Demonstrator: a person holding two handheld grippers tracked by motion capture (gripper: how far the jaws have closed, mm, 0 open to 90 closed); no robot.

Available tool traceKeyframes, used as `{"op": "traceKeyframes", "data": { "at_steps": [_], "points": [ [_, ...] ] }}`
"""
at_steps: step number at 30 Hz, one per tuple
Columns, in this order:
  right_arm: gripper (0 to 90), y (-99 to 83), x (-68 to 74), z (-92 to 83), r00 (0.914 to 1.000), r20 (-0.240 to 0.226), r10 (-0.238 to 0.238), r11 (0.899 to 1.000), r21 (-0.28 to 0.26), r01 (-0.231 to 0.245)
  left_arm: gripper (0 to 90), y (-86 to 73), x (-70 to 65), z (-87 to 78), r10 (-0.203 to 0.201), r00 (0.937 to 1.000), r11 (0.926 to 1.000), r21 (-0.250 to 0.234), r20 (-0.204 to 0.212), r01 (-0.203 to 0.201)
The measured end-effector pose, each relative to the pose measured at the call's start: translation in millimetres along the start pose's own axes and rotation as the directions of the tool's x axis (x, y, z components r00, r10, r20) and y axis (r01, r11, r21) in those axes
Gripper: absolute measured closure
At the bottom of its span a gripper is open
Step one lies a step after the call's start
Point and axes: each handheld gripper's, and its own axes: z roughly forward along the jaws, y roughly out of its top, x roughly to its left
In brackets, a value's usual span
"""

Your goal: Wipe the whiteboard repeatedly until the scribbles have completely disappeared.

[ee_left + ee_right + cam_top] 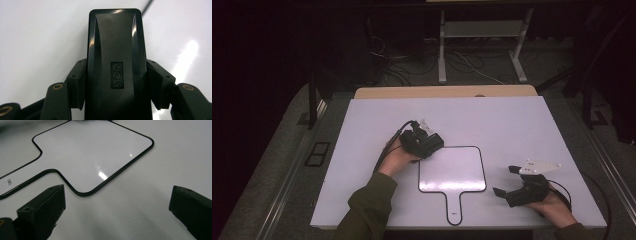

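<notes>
In the left gripper view the lower end of the whiteboard eraser [116,62] is cut off by the bottom edge, and the pads cover parts of its two long sides. Its raised label reads "deli". The eraser is a matt black plastic block with rounded corners and glossy bevelled flanks. The left gripper [116,82] is clamped on it, a pad pressing each flank. In the high view that gripper [426,143] sits at the upper left corner of the small whiteboard [453,170], near the middle of the white table [512,125]; the eraser itself is hard to make out there. The whiteboard is glossy white, black-rimmed, paddle-shaped, its handle [454,207] reaching the table's near edge. The print on the handle is too small to read. The right gripper [504,181] rests near the table's near right corner, jaws spread wide with nothing between them.
</notes>
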Motion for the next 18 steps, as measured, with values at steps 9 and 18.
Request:
{"op": "traceKeyframes", "data": {
  "at_steps": [9,18],
  "points": [
    [0.0,0.3,0.5,1.7,1.0,-0.002,-0.004,1.0,0.001,0.004,39.1,6.0,-16.1,2.5,0.051,0.9984,0.9987,0.002,0.025,-0.051],
    [0.0,0.1,0.5,0.6,1.0,0.001,-0.002,1.0,0.002,0.002,39.2,3.1,1.5,3.1,-0.002,0.9996,1.0,-0.008,-0.027,0.002]
  ]
}}
